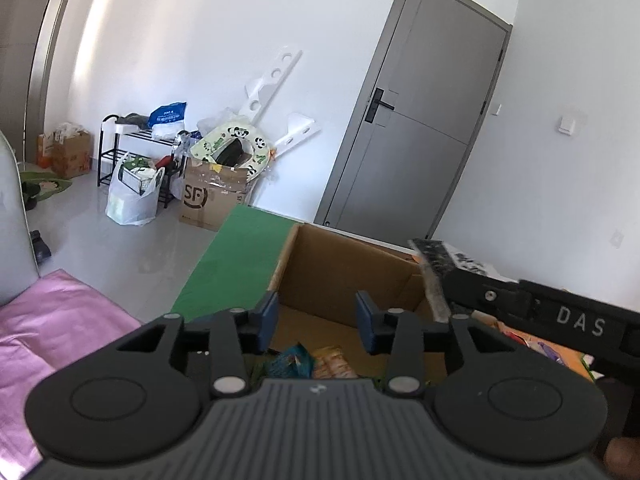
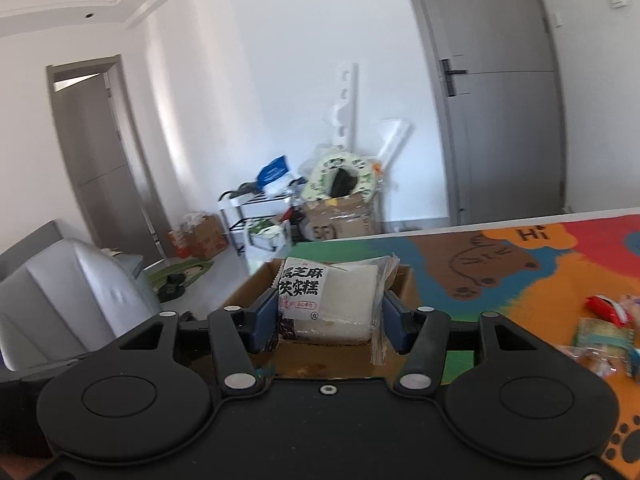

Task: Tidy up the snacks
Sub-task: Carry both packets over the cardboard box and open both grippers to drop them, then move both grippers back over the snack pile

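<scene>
An open cardboard box [image 1: 344,264] stands on a green part of the play mat [image 1: 240,256]. Several snack packets [image 1: 296,362] lie on its floor. My left gripper [image 1: 316,320] hangs over the box, open, with nothing between its blue pads. My right gripper [image 2: 330,322] is shut on a white packet [image 2: 332,300] with black characters and holds it above the box [image 2: 244,296]. In the left wrist view that packet [image 1: 432,276] shows edge-on over the box's right wall.
Loose snacks [image 2: 604,340] and a red packet [image 2: 606,308] lie on the colourful mat [image 2: 520,272] to the right. A pink cloth [image 1: 60,320] lies to the left. Bags, a rack and an SF carton [image 1: 212,196] stand by the far wall beside a grey door [image 1: 420,120].
</scene>
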The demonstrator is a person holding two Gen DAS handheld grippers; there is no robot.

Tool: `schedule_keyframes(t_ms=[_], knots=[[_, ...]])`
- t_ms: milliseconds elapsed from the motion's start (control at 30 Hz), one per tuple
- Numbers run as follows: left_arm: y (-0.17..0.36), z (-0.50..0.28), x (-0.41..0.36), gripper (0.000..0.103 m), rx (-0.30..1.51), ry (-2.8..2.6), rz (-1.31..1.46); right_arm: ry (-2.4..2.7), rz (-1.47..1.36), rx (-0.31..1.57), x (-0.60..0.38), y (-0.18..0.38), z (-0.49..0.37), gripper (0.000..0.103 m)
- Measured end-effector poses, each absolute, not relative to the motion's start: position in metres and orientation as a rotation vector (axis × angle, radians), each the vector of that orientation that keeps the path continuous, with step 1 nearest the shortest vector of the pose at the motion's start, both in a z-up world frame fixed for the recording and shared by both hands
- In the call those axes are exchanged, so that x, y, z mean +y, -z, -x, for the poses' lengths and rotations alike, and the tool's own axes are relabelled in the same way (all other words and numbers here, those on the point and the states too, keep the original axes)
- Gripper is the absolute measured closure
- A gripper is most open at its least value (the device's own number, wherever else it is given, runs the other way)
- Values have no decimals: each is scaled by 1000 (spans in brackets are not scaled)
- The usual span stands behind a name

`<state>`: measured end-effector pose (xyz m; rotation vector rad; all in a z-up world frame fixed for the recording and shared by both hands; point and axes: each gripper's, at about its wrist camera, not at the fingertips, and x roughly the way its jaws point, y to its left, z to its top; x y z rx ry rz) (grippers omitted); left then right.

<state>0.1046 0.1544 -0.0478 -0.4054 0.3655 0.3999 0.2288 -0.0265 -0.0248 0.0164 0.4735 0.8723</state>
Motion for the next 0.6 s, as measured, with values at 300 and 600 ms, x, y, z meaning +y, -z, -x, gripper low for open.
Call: schedule_keyframes(t_ms=[300, 600], knots=[[43, -103, 143, 46, 364, -373, 414, -802, -97, 482, -64, 23, -228, 33], [40, -111, 109, 29, 370, -305, 383, -720, -142, 494, -119, 30, -227, 21]])
